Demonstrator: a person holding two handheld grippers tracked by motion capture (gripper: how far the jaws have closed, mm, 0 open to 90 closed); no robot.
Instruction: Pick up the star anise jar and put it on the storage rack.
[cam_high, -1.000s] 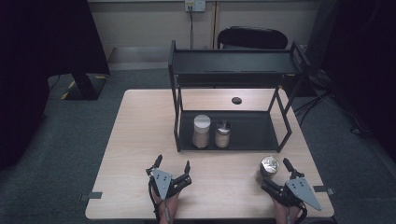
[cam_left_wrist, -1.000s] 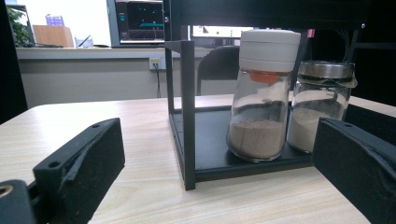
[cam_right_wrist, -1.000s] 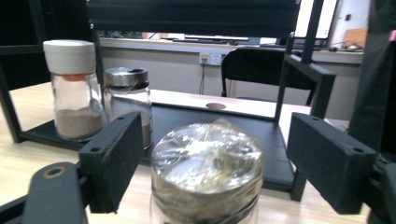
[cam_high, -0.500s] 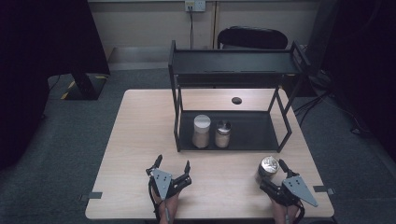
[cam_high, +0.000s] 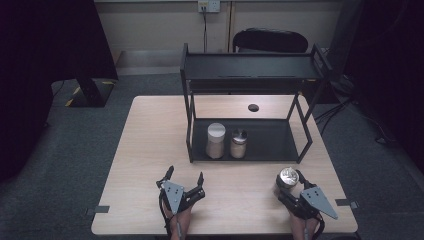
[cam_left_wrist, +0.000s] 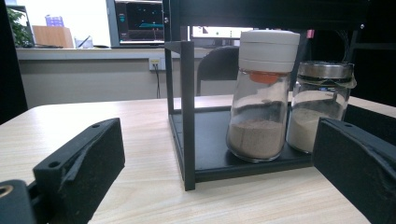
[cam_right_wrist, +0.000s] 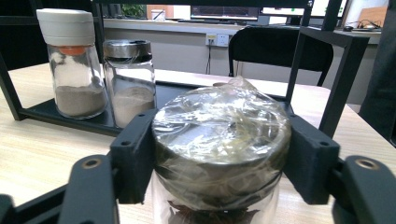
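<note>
The right hand-held gripper (cam_high: 288, 186) sits at the near right part of the desk (cam_high: 150, 165); its jaws have just been closing and now press on both sides of the foil-topped jar (cam_high: 287, 177), clamped just under the jar's wrapped lid, as the right gripper view shows; the jar (cam_right_wrist: 219, 144) stands upright on the desk, just in front of the black rack (cam_high: 250, 75); dark pieces show through the glass at its bottom. The left hand-held gripper (cam_high: 185, 178) rests near the front edge of the desk, its jaws spread wide with nothing between them; it points toward the rack. On the rack's bottom tray stand a white-capped shaker (cam_high: 216, 141) and a metal-lidded jar (cam_high: 238, 143), side by side, both holding pale powder.
</note>
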